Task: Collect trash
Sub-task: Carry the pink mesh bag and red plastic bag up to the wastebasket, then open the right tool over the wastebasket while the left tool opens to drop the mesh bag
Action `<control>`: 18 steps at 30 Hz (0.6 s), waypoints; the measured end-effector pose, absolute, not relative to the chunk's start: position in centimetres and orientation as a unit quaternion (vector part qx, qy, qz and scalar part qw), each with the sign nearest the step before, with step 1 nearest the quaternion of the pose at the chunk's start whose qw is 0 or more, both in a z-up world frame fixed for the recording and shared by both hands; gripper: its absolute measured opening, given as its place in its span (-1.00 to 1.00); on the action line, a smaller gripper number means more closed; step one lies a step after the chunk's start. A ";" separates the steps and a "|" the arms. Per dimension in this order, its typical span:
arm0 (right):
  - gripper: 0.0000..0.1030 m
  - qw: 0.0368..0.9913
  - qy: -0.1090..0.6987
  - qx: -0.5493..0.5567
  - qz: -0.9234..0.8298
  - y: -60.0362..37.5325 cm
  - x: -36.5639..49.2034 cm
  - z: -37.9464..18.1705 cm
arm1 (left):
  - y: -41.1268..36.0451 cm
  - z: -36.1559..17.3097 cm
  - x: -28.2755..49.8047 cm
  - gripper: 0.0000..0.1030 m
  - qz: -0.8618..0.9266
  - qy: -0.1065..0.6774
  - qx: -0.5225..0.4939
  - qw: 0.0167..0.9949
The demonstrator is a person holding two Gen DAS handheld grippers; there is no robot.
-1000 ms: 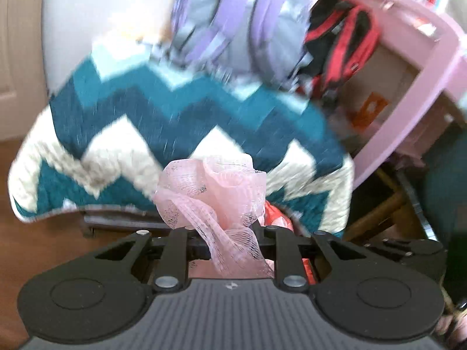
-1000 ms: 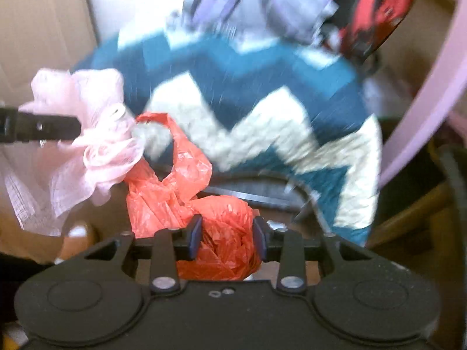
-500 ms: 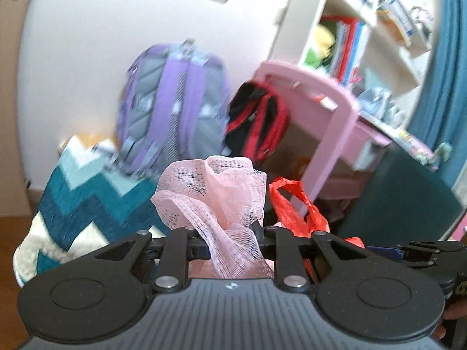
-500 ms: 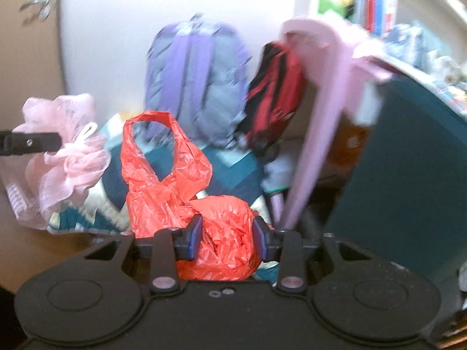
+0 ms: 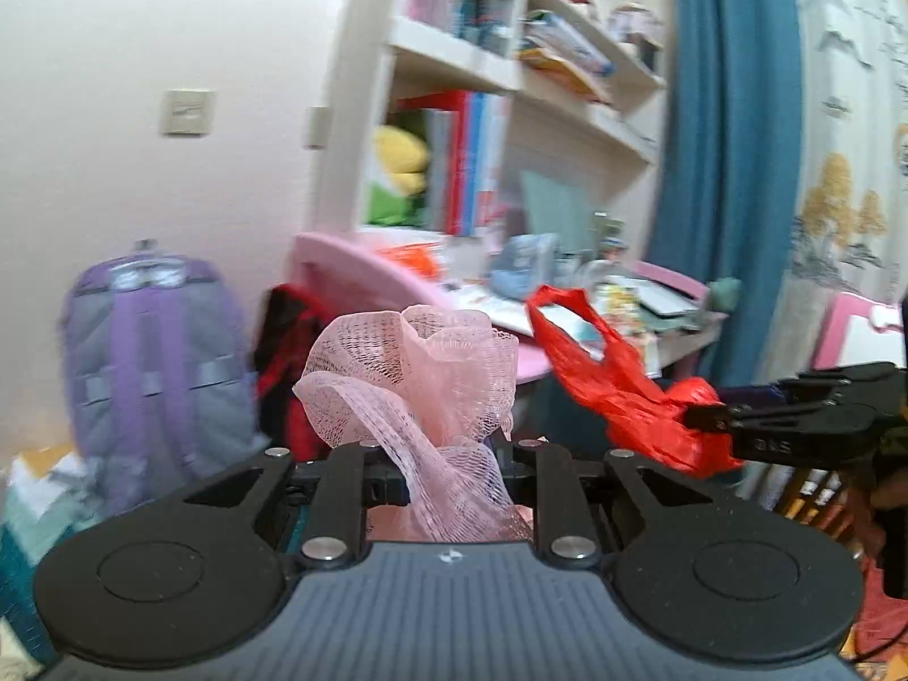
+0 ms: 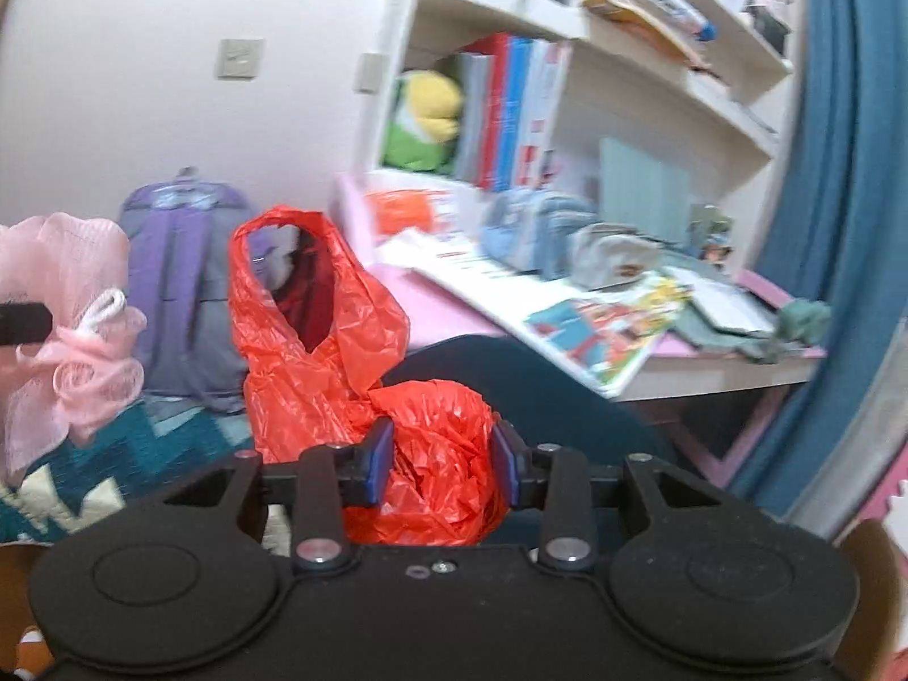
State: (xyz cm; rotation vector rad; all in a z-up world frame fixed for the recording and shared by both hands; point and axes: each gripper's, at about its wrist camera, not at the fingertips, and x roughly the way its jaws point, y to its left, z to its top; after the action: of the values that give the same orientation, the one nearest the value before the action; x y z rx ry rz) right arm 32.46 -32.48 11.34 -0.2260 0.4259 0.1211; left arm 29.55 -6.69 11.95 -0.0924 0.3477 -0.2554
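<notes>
My left gripper is shut on a pink mesh bath pouf, held up in the air; the pouf also shows at the left edge of the right wrist view. My right gripper is shut on a crumpled red plastic bag, whose handle loop stands up above the fingers. In the left wrist view the red bag and the right gripper are to the right, close beside the pouf.
A pink desk cluttered with papers and pouches stands ahead under white bookshelves. A dark chair back is in front of it. A purple backpack leans on the wall at left, with a chevron blanket below. A blue curtain hangs at right.
Both grippers have lifted and swung up and to the right, from the chevron blanket and backpacks to the desk and shelves. Each still holds its item.
</notes>
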 end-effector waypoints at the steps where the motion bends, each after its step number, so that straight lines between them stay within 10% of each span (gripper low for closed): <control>1: -0.31 0.970 0.210 -0.110 0.051 -33.4 33.0 11.7 | -7.9 12.4 30.1 -0.60 -0.137 0.174 -0.043 0.974; 18: -0.30 0.939 0.284 -0.188 0.039 -38.1 40.0 8.6 | -23.2 12.9 40.9 -0.60 -0.178 0.235 0.043 0.955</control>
State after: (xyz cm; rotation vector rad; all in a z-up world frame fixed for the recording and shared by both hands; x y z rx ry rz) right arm 39.96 -38.08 8.60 -0.3846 0.5803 0.0801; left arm 40.93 -23.17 12.93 0.0877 0.4771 -0.3625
